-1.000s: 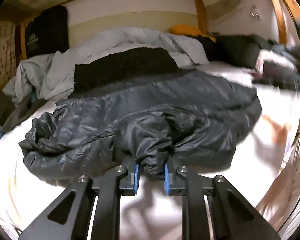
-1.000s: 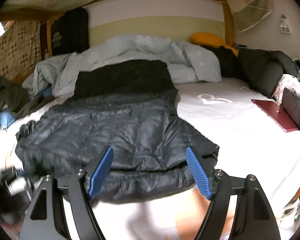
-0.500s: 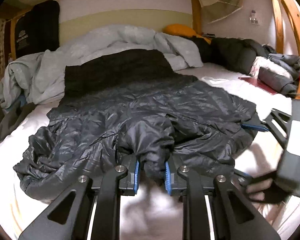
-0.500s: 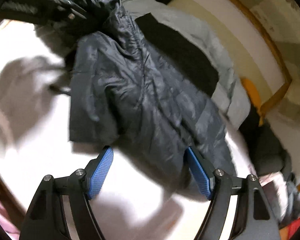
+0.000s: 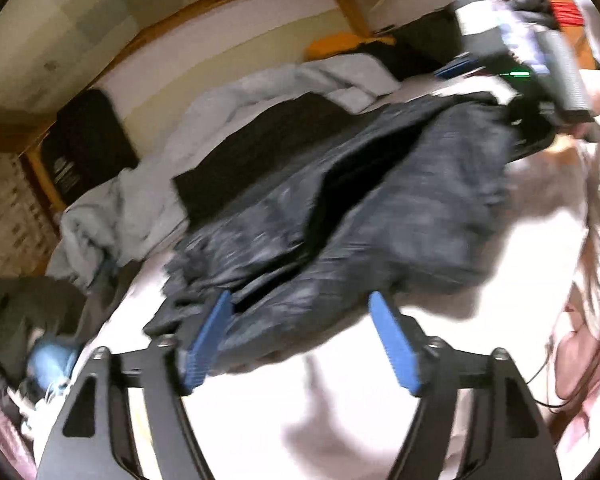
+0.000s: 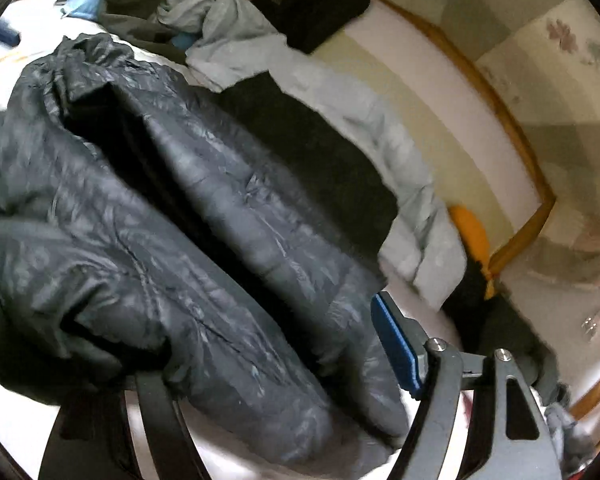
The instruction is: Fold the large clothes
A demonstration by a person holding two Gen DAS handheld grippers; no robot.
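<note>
Left wrist: jacket (image 5: 340,216) beyond opening left gripper (image 5: 300,344)

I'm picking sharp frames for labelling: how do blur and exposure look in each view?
Left wrist view: heavy motion smear across the jacket, the sheet blown out white, fisheye bending the headboard. Right wrist view: jacket quilting mostly readable, blur on the duvet, sheet glare lower left.

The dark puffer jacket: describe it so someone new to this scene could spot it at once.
Start at the bed with the white sheet. On it, in front of the crumpled pale grey duvet, lies the dark puffer jacket. Its shiny, quilted, wrinkled shell sets it apart from the flat matte black cloth behind it.
</note>
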